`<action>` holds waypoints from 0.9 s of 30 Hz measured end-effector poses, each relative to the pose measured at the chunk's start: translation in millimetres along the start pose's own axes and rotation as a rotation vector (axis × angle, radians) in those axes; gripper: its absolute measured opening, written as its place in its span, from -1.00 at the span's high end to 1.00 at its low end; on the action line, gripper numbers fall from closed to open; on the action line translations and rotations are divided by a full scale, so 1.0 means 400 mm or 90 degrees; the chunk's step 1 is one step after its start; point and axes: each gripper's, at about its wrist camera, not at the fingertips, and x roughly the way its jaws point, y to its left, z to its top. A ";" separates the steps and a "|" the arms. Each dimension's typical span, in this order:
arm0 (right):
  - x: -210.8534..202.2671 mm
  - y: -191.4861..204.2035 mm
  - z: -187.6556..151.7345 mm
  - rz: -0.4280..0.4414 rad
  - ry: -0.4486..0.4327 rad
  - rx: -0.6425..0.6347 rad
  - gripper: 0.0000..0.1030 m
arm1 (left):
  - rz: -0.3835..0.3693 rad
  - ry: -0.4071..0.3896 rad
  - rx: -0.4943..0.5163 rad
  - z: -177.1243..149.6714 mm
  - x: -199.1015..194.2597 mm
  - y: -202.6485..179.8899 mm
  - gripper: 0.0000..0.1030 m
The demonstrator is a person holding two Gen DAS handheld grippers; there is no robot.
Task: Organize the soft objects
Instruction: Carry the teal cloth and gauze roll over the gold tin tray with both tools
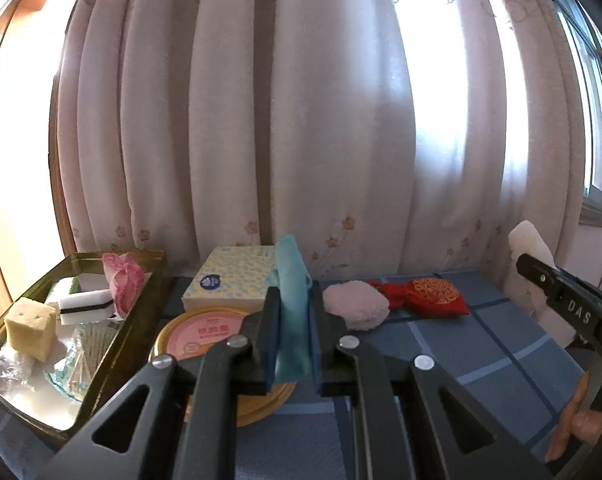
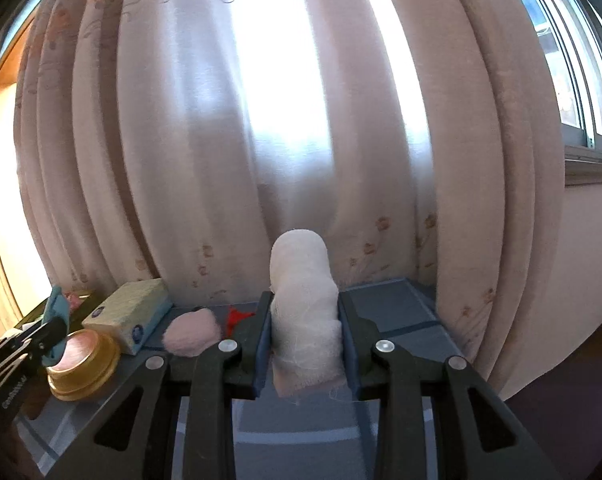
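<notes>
My left gripper [image 1: 293,312] is shut on a folded teal cloth [image 1: 291,280] that stands up between its pads, lifted above the blue checked table [image 1: 481,344]. The right gripper [image 2: 304,320] is shut on a white gauze roll [image 2: 303,280], also off the table; that roll [image 1: 529,240] and gripper show at the right edge of the left wrist view. A pink fluffy pad [image 1: 355,304] and a red embroidered pouch [image 1: 433,296] lie on the table behind. A gold tray [image 1: 113,344] at left holds a yellow sponge [image 1: 31,326], a white sponge [image 1: 85,304] and a pink ribbon [image 1: 123,280].
A patterned tissue box [image 1: 231,280] and a round gold tin with a pink lid [image 1: 205,336] sit between tray and pad. Pale curtains [image 1: 301,120] hang close behind the table. A window [image 2: 573,60] is at right. A person's fingers [image 1: 581,420] hold the right gripper.
</notes>
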 end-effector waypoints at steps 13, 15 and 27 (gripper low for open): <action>-0.038 0.131 -0.032 0.039 -0.004 0.017 0.37 | 0.005 0.004 -0.014 -0.007 -0.016 0.062 0.79; -0.043 0.144 -0.036 0.044 -0.004 0.021 0.37 | 0.006 0.004 -0.017 -0.007 -0.017 0.070 0.79; -0.066 0.245 -0.049 0.062 -0.014 -0.004 0.36 | 0.006 -0.003 -0.031 -0.008 -0.031 0.119 0.79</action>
